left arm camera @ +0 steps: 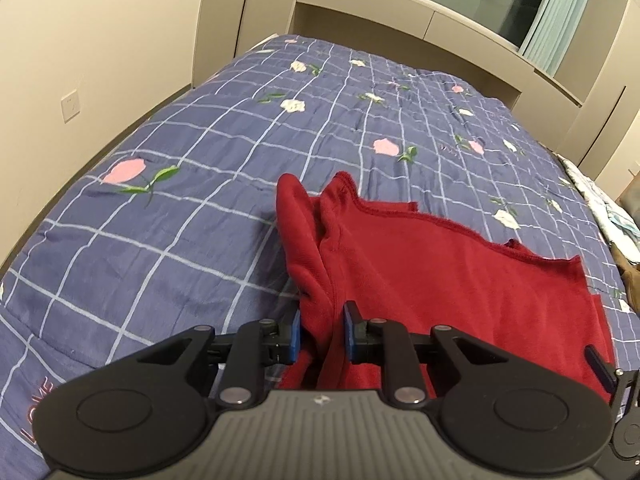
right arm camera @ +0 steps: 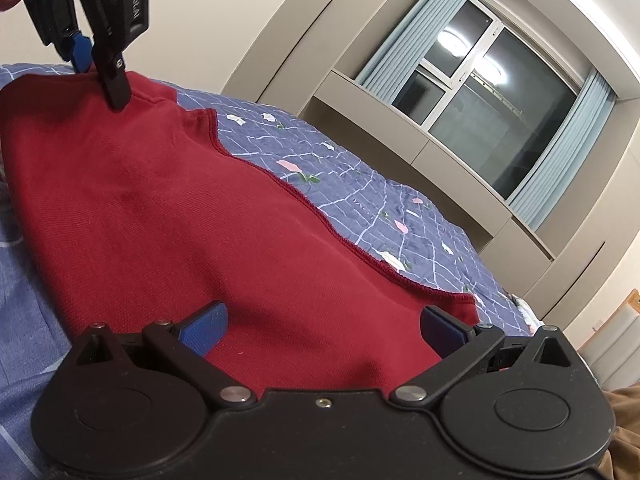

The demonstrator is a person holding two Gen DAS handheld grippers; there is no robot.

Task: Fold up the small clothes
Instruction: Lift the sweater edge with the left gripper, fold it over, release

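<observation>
A red garment (left arm camera: 420,264) lies on a bed covered with a blue checked quilt (left arm camera: 180,200) that has pink and white flowers printed on it. The left gripper (left arm camera: 322,330) holds a bunched fold of the garment at its left edge – the two blue pads are pressed on the cloth from both sides, and the fold stands up between them and rises a little above the quilt. In the right wrist view the same gripper (right arm camera: 102,76) comes down from the top left corner and pinches the far corner of the garment, which is pulled up into a small peak there. The rest of the garment spreads flat toward the right gripper (right arm camera: 320,324), with its stitched hem running in a wavy line along the side that faces the window (right arm camera: 492,96). The right gripper is wide open – its blue pads (right arm camera: 204,330) stand far apart, over the near part of the garment, and no cloth is pinched between them; I cannot tell if the pads touch the fabric under them. Behind the bed there are beige cabinets (left arm camera: 400,12) and light blue curtains (right arm camera: 560,152) beside the dark window. A white socket (left arm camera: 71,105) is on the wall at the left.
</observation>
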